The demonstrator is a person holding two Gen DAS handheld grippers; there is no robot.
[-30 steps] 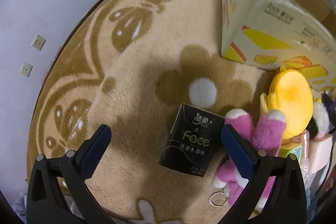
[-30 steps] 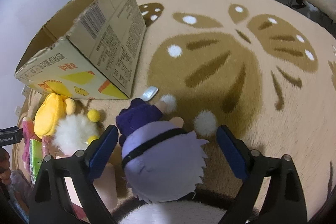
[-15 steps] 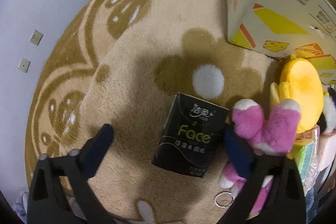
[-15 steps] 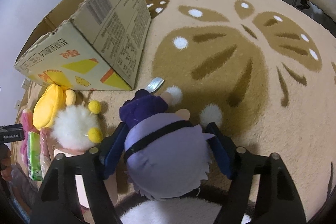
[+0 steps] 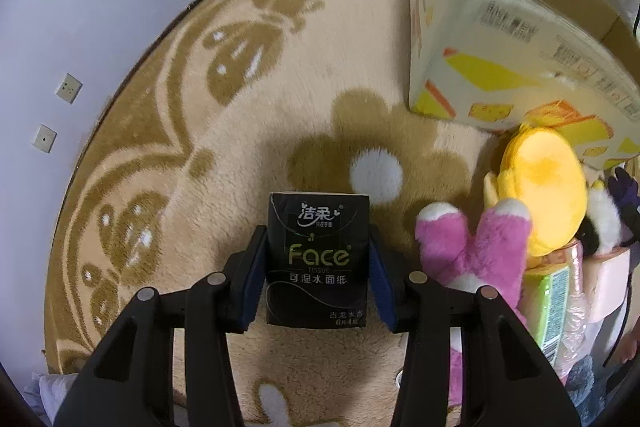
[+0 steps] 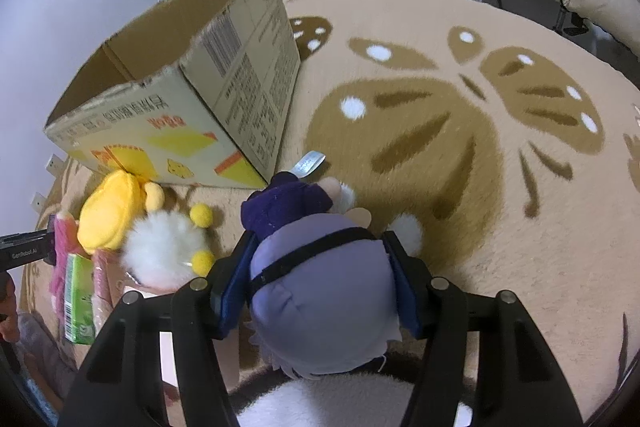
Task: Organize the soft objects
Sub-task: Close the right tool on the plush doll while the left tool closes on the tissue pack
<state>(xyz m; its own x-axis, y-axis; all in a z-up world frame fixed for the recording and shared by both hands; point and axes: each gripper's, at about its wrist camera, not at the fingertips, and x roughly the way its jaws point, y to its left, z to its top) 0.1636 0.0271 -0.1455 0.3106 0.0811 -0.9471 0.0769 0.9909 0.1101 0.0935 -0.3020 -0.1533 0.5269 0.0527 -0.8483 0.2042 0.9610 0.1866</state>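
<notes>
Step in hand: both grasps made, lift not yet begun, as I judged it.
Left hand-held gripper (image 5: pixel 318 269): pads pressed on both sides of the black tissue pack (image 5: pixel 317 259), which lay on the rug (image 5: pixel 240 131).
Right hand-held gripper (image 6: pixel 318 283): closed around the purple plush doll (image 6: pixel 320 283), also on the rug.
Next move: likely lifting each into the cardboard box (image 6: pixel 224 99) just beyond.
Change: a second earlier both hand-held grippers stood wide open, straddling these items.

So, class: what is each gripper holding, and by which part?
The left gripper clamps the black tissue pack by its two long sides. The right gripper squeezes the purple plush doll across its head.
</notes>
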